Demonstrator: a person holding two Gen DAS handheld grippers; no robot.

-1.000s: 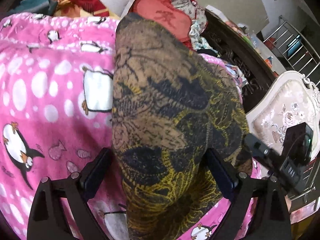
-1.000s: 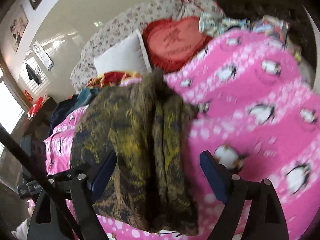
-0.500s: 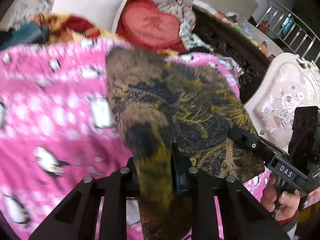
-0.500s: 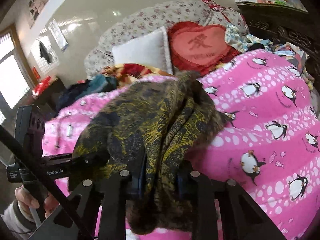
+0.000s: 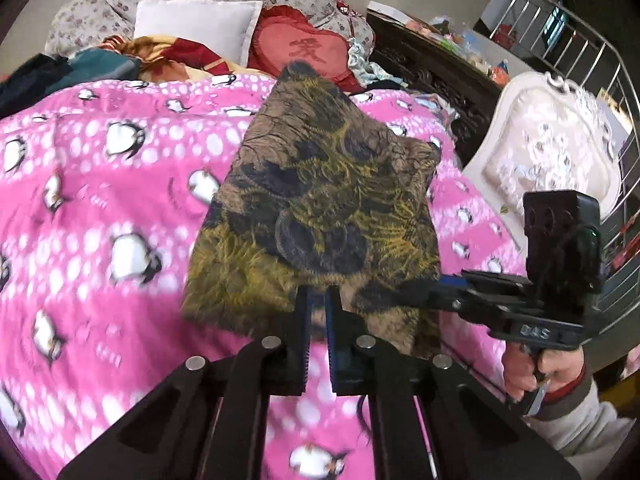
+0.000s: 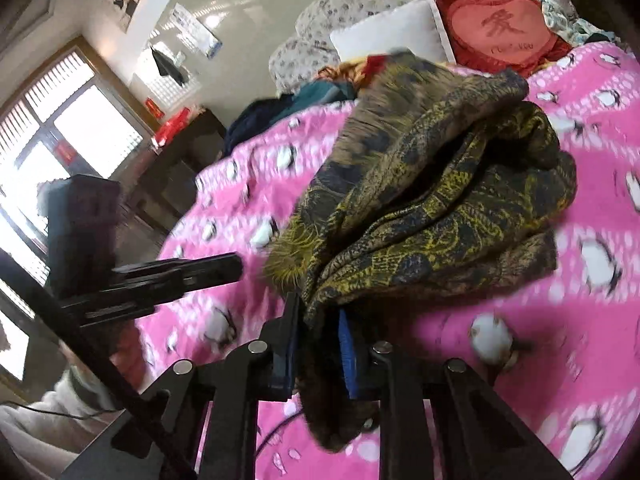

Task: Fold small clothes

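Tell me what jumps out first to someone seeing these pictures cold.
The dark garment patterned in yellow and brown dominates, held up over the middle of the bed with its near edge pinched in the left hand-held gripper and the right hand-held gripper. Beneath it spreads a loud pink penguin blanket. At the head of the bed sits a red heart-shaped cushion, beside a white pillow.

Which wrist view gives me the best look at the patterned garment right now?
The left wrist view: the patterned garment spreads out as a broad panel above the left gripper, which pinches its near edge. The right wrist view shows it bunched in thick folds, clamped by the right gripper.
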